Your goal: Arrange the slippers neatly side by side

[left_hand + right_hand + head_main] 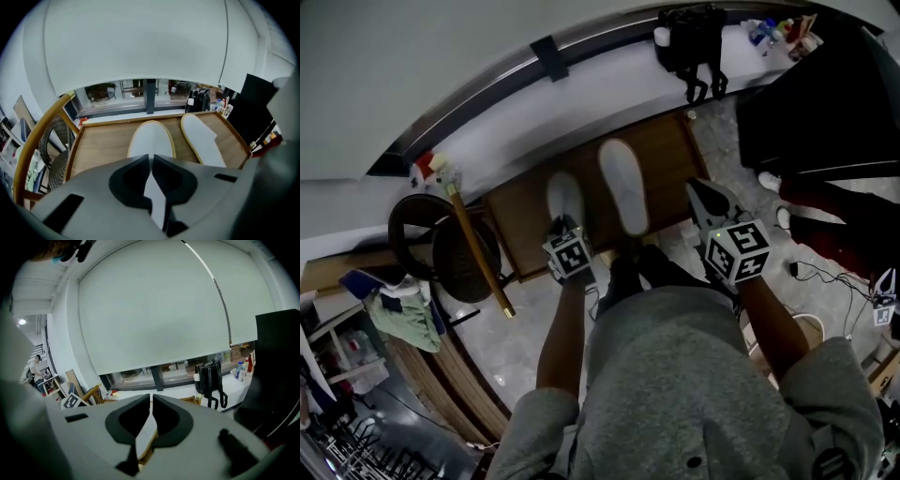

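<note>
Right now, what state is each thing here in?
left slipper: flat on the table, set back from the other.
right slipper: flat, further forward, angled.
left tool: shut, by the left slipper's heel.
right tool: shut, off to the right of both.
bag: upright on the ledge.
blind: drawn nearly down.

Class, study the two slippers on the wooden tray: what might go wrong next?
The right slipper lies farther forward and angled away from the left slipper; a nudge may skew the pair. The left gripper, shut above the left slipper's heel, might drag it crooked. The right gripper, shut, could knock the tray.
</note>
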A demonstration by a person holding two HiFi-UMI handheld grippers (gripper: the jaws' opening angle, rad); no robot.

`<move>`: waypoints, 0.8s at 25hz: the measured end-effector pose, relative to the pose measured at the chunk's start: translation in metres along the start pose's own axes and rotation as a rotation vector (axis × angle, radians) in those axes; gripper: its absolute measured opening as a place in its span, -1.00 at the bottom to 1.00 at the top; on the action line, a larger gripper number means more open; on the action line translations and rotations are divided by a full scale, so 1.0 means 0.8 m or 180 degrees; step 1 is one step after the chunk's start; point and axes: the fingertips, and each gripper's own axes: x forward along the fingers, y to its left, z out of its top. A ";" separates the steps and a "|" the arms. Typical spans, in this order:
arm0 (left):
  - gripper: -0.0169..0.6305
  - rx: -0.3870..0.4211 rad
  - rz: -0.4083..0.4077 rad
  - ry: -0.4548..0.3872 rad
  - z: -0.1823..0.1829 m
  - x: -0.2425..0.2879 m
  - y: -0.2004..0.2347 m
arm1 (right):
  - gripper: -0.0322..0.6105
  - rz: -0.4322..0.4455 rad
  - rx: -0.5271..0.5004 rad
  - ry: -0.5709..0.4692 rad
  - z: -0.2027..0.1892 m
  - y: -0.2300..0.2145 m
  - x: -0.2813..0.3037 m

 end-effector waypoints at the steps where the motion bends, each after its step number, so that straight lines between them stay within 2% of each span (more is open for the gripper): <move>1: -0.86 -0.0118 0.0007 0.0009 0.000 0.002 -0.004 | -0.79 0.0000 0.0007 0.0009 -0.002 -0.004 -0.002; 4: -0.86 -0.0453 0.0102 0.0042 0.006 0.005 -0.008 | -0.79 -0.0003 0.0023 0.0032 -0.003 -0.019 -0.007; 7: -0.86 -0.0600 0.0121 0.0022 0.015 0.013 -0.018 | -0.79 0.0000 0.0029 0.0037 -0.002 -0.032 -0.007; 12: -0.86 -0.0488 0.0254 0.0143 0.013 0.021 -0.031 | -0.79 0.0061 0.0019 0.0050 -0.002 -0.048 -0.002; 17: -0.86 -0.0596 0.0225 0.0190 0.013 0.029 -0.048 | -0.79 0.0101 -0.0004 0.0078 -0.002 -0.061 0.001; 20: -0.86 -0.0524 0.0233 0.0144 0.022 0.030 -0.054 | -0.79 0.0125 -0.0014 0.0086 0.000 -0.065 0.002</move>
